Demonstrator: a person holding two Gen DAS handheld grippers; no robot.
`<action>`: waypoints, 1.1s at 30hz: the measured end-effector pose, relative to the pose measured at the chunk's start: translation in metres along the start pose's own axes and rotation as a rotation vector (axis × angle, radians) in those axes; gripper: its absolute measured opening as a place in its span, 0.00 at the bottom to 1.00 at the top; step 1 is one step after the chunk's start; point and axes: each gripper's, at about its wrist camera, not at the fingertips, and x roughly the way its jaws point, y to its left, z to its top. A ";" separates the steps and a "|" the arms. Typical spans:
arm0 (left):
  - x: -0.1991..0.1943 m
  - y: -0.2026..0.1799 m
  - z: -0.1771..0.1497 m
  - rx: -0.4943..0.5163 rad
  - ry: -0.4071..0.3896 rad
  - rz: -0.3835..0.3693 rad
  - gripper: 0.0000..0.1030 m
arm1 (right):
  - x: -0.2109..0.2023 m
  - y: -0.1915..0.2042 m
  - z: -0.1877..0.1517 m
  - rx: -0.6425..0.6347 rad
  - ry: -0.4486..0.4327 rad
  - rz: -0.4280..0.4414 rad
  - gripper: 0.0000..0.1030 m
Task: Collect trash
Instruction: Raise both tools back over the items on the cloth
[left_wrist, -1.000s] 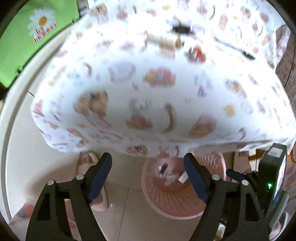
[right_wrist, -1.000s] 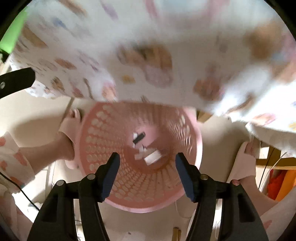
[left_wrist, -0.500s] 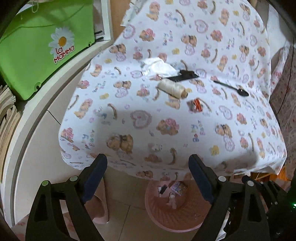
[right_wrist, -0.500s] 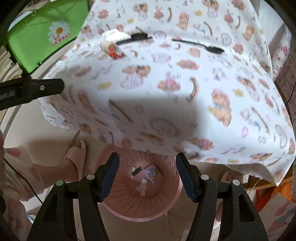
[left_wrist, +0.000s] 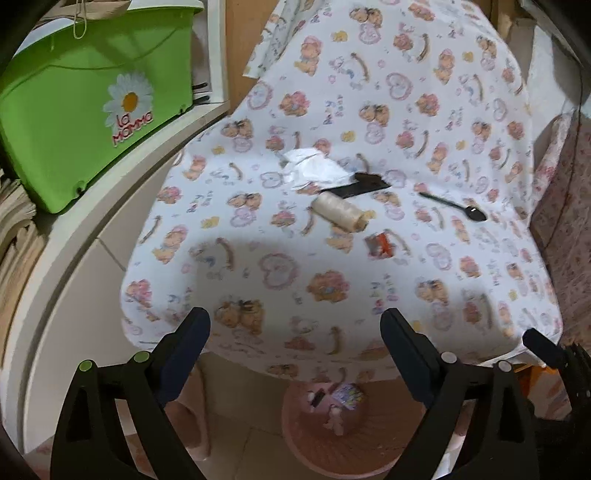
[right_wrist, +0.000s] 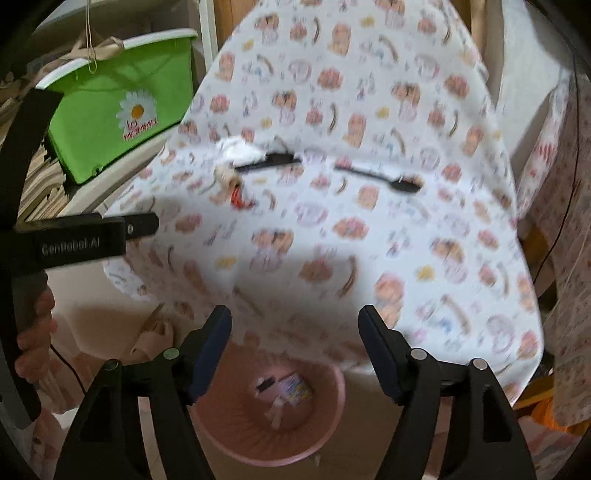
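A table under a patterned cloth (left_wrist: 332, 258) carries a crumpled white tissue (left_wrist: 312, 167), a black flat piece (left_wrist: 356, 187), a cream thread spool (left_wrist: 341, 213), a red-orange wrapper (left_wrist: 378, 245) and a black spoon (left_wrist: 456, 206). A pink basket (left_wrist: 332, 446) with several scraps stands on the floor under the near table edge. My left gripper (left_wrist: 295, 343) hangs over the near edge, jaws opening, nothing between them. My right gripper (right_wrist: 295, 347) is above the basket (right_wrist: 273, 417), jaws opening and empty. The spoon (right_wrist: 384, 177) and the wrapper (right_wrist: 239, 199) appear blurred in the right wrist view.
A green plastic box (left_wrist: 74, 122) with a daisy logo sits on a white shelf at left. A person's hand (right_wrist: 33, 332) holds the left gripper's handle. Slippered feet stand by the basket. A floral-covered piece of furniture (left_wrist: 565, 221) borders the table at right.
Both grippers have risen from over the basket, so the tabletop and its items have come into view. Both pairs of jaws stand wider apart than before.
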 end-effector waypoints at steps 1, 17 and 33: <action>-0.001 -0.001 0.001 0.003 -0.009 0.001 0.90 | -0.002 -0.002 0.003 -0.001 -0.008 -0.005 0.71; 0.009 -0.027 0.038 0.033 -0.072 0.025 0.94 | -0.023 -0.039 0.050 0.022 -0.072 0.014 0.79; 0.042 -0.064 0.039 0.115 -0.007 -0.044 0.74 | 0.018 -0.110 0.097 0.048 -0.046 -0.061 0.83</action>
